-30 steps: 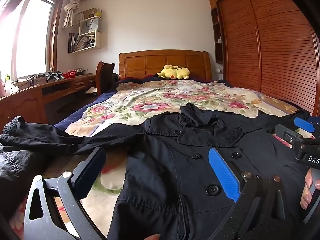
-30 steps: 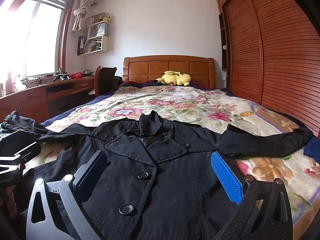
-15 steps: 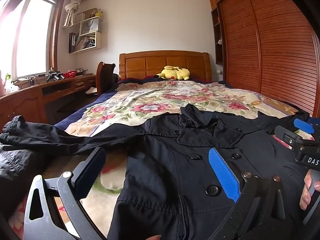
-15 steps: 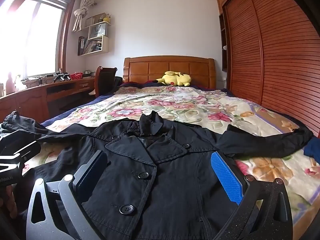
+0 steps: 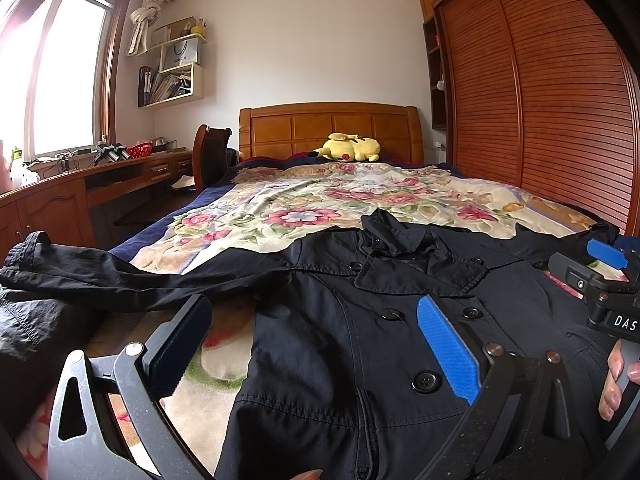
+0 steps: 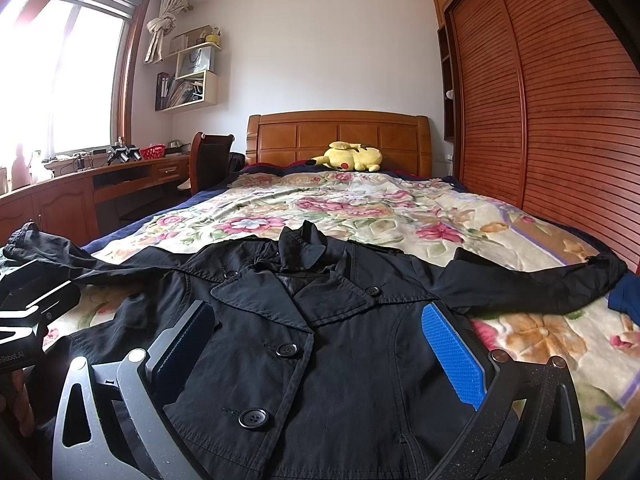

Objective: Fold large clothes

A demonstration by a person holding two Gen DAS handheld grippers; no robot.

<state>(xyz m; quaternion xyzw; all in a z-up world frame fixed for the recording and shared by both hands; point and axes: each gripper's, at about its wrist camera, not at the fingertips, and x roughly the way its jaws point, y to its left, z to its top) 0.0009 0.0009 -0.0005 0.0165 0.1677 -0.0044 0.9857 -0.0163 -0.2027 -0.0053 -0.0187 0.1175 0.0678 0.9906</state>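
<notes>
A black double-breasted coat (image 5: 360, 344) (image 6: 320, 340) lies face up on the bed, collar toward the headboard, both sleeves spread out sideways. Its left sleeve (image 5: 100, 276) reaches past the bed's left edge; its right sleeve (image 6: 540, 284) ends near the right edge. My left gripper (image 5: 312, 344) hovers open above the coat's left front, nothing between its fingers. My right gripper (image 6: 316, 348) is open over the buttoned chest, also holding nothing. The right gripper (image 5: 600, 276) shows at the right edge of the left wrist view, with a hand (image 5: 616, 384) on it.
The bed carries a floral blanket (image 6: 360, 208), a yellow plush toy (image 6: 352, 157) by the wooden headboard (image 6: 340, 136). A wooden desk (image 5: 80, 188) and chair (image 5: 210, 156) stand left, slatted wardrobe doors (image 6: 540, 120) right. A blue cloth (image 6: 624, 296) lies at the right edge.
</notes>
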